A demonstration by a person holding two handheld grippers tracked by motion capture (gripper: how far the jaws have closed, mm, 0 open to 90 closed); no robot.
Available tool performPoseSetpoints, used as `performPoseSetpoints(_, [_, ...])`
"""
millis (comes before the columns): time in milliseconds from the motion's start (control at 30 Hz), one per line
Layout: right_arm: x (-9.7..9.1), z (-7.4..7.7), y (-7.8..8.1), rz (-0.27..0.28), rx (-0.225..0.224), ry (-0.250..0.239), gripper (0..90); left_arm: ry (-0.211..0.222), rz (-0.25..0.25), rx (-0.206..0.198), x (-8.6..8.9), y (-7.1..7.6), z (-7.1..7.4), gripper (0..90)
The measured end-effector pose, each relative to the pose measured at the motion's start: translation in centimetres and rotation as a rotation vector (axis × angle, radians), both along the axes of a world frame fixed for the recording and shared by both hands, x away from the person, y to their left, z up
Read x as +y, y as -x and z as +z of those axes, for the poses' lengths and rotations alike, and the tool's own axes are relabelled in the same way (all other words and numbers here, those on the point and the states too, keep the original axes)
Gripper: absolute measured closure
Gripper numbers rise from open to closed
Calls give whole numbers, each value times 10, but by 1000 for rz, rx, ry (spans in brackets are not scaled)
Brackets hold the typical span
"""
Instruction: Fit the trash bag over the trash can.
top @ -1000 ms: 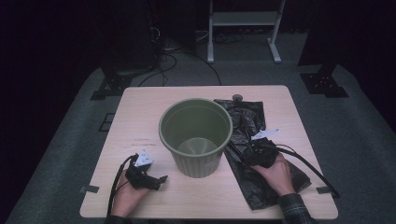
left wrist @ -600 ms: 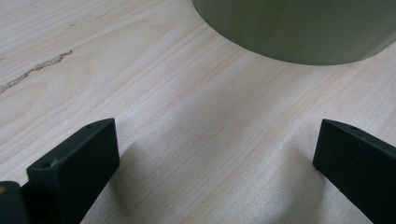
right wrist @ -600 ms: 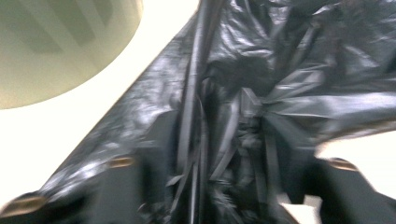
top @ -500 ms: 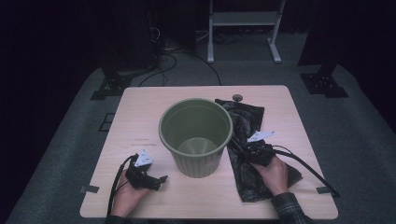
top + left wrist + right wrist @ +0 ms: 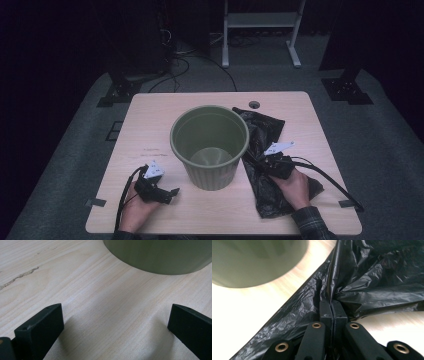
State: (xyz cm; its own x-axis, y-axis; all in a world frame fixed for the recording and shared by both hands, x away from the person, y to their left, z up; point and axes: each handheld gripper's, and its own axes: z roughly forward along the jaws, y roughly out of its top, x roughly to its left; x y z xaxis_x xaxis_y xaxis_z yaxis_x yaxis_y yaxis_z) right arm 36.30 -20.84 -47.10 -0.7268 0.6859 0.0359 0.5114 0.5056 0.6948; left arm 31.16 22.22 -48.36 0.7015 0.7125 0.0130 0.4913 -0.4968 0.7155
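Black bin bag (image 5: 372,285) pinched in right gripper (image 5: 333,305), just beside green bin (image 5: 210,145).

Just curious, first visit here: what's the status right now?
Right gripper fingers just closed, pinching a fold of the black bag. Left gripper open, resting on the table. Green bin stands beside the bag.

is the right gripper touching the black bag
Touching. The right gripper view shows the right gripper with its jaws, which have just been closing, shut together on a pinched fold of the black bag.
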Motion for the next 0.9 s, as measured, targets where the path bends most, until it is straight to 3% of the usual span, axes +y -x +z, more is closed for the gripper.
performPoseSetpoints(100, [-2, 7, 3, 24, 3, -33, 898, 0, 0, 0, 0, 0, 0, 0])
performPoseSetpoints(433, [-10, 49, 22, 147, -40, -119, 898, 0, 0, 0, 0, 0, 0, 0])
performPoseSetpoints(700, [-27, 74, 26, 172, -75, -212, 898, 0, 2, 0, 0, 0, 0, 0])
performPoseSetpoints(900, [-31, 102, 34, 220, -123, -209, 898, 0, 4, 0, 0, 0, 0, 0])
